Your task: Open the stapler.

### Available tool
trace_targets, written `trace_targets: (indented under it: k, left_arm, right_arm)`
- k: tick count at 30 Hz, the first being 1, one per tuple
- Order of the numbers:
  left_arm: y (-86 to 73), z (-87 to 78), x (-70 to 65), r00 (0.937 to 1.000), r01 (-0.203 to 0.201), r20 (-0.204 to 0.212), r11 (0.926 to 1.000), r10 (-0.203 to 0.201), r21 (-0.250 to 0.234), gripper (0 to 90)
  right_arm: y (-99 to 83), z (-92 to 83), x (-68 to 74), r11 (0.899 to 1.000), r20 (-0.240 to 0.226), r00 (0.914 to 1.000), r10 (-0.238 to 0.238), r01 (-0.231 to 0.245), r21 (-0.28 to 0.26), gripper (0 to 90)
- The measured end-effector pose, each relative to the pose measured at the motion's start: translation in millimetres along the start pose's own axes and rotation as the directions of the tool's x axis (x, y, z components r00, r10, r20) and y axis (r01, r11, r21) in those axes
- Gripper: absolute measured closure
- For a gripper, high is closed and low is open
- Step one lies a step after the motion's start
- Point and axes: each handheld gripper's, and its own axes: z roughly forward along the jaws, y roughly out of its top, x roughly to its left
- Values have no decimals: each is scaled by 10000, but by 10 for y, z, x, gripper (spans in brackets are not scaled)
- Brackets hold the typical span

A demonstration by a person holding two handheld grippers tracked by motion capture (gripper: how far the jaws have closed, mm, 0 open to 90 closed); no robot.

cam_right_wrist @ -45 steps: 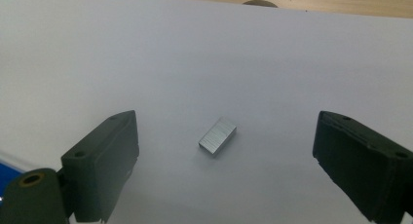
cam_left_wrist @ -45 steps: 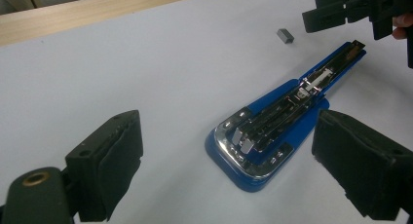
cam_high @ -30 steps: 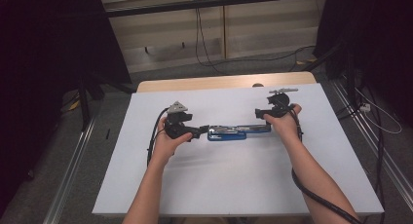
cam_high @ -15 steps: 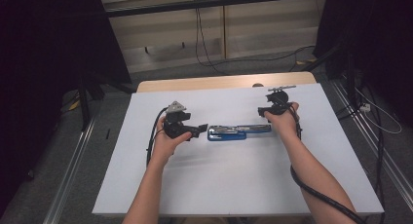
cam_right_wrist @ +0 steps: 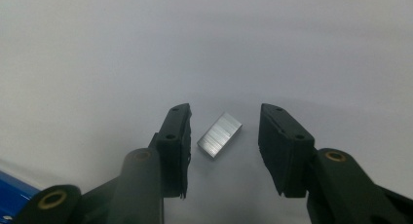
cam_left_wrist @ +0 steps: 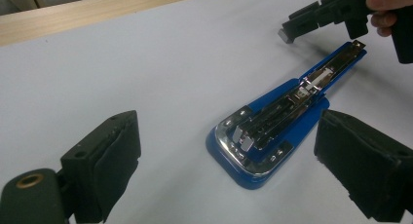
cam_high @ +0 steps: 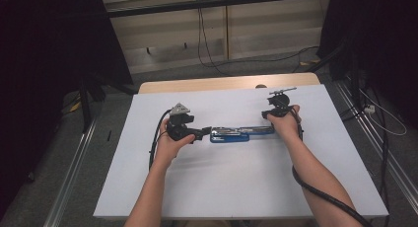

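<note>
**Right jaws narrow around a block of staples beside the open stapler**

Since the earlier frame the right gripper's (cam_high: 279, 110) jaws have been closing, and a small silver block of staples (cam_right_wrist: 219, 135) lies between them on the white table (cam_high: 236, 187); the stapler and the left hand sit where they did.

At the left, the left gripper (cam_high: 201, 133) rests low in the person's left hand (cam_high: 170, 143), pointing right at the near end of the stapler (cam_high: 241, 133). Its jaws stand wide apart with nothing between the pads; in the left gripper view the stapler's rounded blue base (cam_left_wrist: 265, 136) lies just ahead of them.

In the middle, the blue stapler lies flat on the table, opened out, its metal staple channel facing up and running left to right between the two hands.

At the right, the right hand (cam_high: 286, 126) holds its gripper beside the far end of the stapler. In the right gripper view the jaws flank the block of staples, gaps showing on both sides, so the pads do not press on it.
</note>
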Motion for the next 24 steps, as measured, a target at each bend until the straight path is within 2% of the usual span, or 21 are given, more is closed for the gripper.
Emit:
trace_targets:
  k: [4,9,14,16,18,21,24]
  left_arm:
    - [-1,4,-4,9998,-132,-168,9999,134,79,103]
    - [5,3,4,9999,-124,-69,9999,123,-59,109]
    - [-5,0,20,10000,10,-95,10000,-10,30,113]
    - [2,-14,24,9999,1,-166,10000,-1,-26,113]
    - [4,-28,22,9999,91,-132,9999,-92,-73,113]
    - [2,-36,30,9999,82,-151,10000,-82,-23,113]
    - [-2,-48,24,9998,92,-178,10000,-92,14,113]
  right_arm:
    - [-8,25,-23,9999,4,9999,111,-111,-10,569]
    - [5,48,-21,9998,-25,10000,60,-59,196,597]
    - [16,46,-40,9985,-25,9993,-364,365,396,720]
    - [0,40,-85,9989,-65,9994,-329,331,342,786]
    - [-1,35,-116,9990,-249,9992,-316,324,320,791]
    - [-1,25,-114,9968,-219,9971,-733,740,316,792]
    - [8,-38,-135,9984,-482,9972,-569,569,-24,792]
